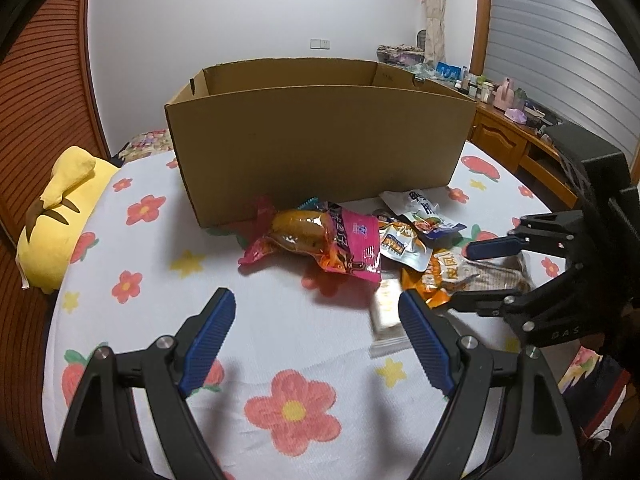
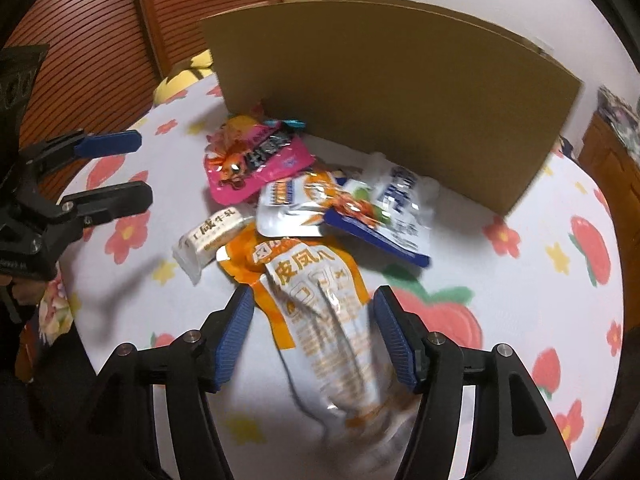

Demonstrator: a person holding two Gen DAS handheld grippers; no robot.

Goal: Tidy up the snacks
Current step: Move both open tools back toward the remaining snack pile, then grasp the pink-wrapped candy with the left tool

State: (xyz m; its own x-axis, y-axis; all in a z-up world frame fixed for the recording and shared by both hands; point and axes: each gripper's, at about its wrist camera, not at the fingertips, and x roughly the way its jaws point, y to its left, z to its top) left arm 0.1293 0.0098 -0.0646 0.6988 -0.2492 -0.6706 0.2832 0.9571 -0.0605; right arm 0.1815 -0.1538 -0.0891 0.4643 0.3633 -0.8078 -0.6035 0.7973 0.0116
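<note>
Orange-and-white foil pouch (image 2: 320, 320) flat on the flowered bed sheet (image 1: 160, 300), lengthwise between the spread fingers of the right gripper (image 2: 314, 294); pads clear of it on both sides, nothing gripped.

Likely trouble from here: slick, loosely filled film buckling or squirting out under a squeeze across its width. Or sagging from a grip at one end and clipping the tall near wall of the cardboard box (image 1: 320, 140) on the way in.

Far corner seemingly tucked under a silver-and-orange sachet (image 2: 288, 208), so liable to drag that along, together with the blue-edged packet (image 2: 384, 216) lying over it. Small white bar (image 2: 212, 236) just beside the pouch's far left corner; pink packet (image 2: 256, 172) beyond, up against the box.

Left gripper (image 1: 316, 297) wide open and empty over bare sheet, near the pile. Yellow plush (image 1: 60, 216) well off to the side, obstructing nothing.
</note>
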